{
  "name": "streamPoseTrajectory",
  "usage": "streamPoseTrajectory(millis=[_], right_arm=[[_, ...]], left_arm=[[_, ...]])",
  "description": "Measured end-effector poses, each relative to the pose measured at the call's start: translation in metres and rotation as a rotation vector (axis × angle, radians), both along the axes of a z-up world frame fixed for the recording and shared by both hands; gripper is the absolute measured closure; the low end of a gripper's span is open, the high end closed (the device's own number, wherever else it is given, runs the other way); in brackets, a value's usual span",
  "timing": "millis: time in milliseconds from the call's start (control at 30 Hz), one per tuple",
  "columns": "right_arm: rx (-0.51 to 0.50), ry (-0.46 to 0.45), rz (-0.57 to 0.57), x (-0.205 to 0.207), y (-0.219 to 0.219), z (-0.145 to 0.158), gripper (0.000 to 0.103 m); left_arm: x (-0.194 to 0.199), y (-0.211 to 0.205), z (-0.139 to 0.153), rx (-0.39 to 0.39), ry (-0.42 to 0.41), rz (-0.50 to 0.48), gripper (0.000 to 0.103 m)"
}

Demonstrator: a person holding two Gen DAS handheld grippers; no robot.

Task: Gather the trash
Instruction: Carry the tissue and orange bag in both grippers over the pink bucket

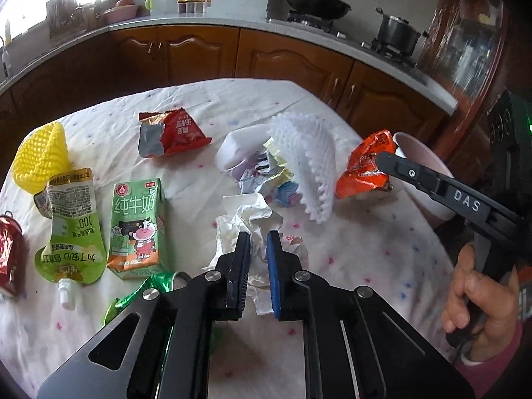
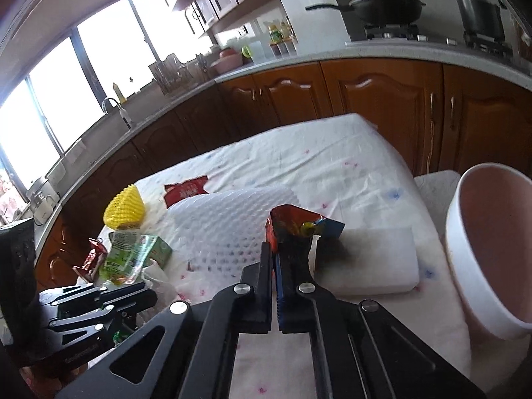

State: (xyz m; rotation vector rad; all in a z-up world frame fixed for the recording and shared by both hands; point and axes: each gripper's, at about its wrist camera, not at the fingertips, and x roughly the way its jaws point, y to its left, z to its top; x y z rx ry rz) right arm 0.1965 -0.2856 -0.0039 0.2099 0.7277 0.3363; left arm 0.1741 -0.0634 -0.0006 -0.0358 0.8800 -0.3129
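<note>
My left gripper (image 1: pixel 258 237) is shut on a crumpled white tissue (image 1: pixel 247 222) on the cloth-covered table (image 1: pixel 349 249). My right gripper (image 2: pixel 273 249) is shut on an orange snack wrapper (image 2: pixel 292 226) and holds it above the table, close to the pink bin (image 2: pixel 492 242). In the left wrist view the wrapper (image 1: pixel 364 163) hangs from the right gripper (image 1: pixel 382 161) beside the bin's rim (image 1: pixel 422 153). More trash lies about: a red wrapper (image 1: pixel 176 133), a milk carton (image 1: pixel 138 229), a green drink pouch (image 1: pixel 71 232), yellow foam net (image 1: pixel 41 156), white foam net (image 1: pixel 306 163).
A white foam block (image 2: pixel 372 259) with crumpled paper scraps (image 1: pixel 269 176) lies mid-table. A red can (image 1: pixel 8 252) is at the left edge and a green foil wrapper (image 1: pixel 146 292) near me. Kitchen cabinets (image 1: pixel 199 53) and counter stand behind the table.
</note>
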Motion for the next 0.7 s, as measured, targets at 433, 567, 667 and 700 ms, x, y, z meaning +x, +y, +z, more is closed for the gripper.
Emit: streamPoseTrajectory(millis=[433, 567, 667, 700], right_arm=[[0.029, -0.064, -0.011, -0.04, -0.026, 0.033, 0.102], [0.032, -0.075, -0.039, -0.049, -0.042, 0.037, 0.102], [0.034, -0.079, -0.07, -0.056, -0.058, 0.039, 0.102], [0.037, -0.081, -0.078, -0.058, -0.063, 0.039, 0.102]], left_arm=[[-0.02, -0.011, 0.04, -0.091, -0.08, -0.03, 0.094], [-0.019, -0.023, 0.048, -0.123, -0.09, -0.056, 0.094], [-0.017, -0.036, 0.052, -0.126, -0.096, -0.072, 0.094], [-0.017, -0.041, 0.054, -0.129, -0.097, -0.079, 0.094]])
